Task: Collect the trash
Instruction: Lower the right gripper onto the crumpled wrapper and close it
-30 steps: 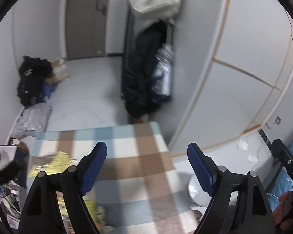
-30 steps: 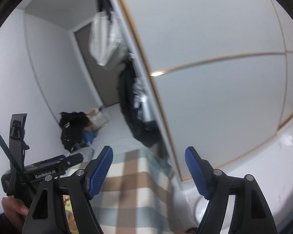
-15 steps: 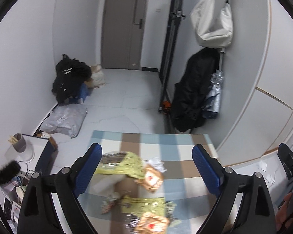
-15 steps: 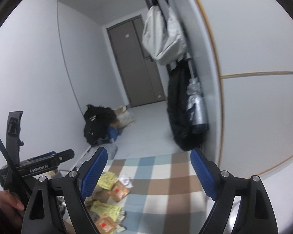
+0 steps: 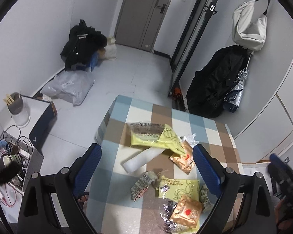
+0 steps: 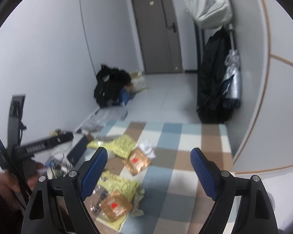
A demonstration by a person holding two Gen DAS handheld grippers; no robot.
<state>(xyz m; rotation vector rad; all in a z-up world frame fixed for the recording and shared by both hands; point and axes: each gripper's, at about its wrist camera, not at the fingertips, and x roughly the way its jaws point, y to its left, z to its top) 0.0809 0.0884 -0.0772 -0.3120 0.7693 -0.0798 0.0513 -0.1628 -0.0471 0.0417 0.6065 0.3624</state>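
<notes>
Now I'm closing in on the trash strewn over the checked tablecloth [image 5: 214, 134]; best to take one loose piece at a time, starting with the near gold packet [image 5: 186, 211] atop the yellow wrapper [image 5: 178, 186], pinching an edge rather than the flat face; my left gripper [image 5: 146, 172] tilts down over the white roll [image 5: 142, 159], jaws wide and empty; my right gripper [image 6: 148, 172] points less steeply from the right, also wide, holding nothing.
</notes>
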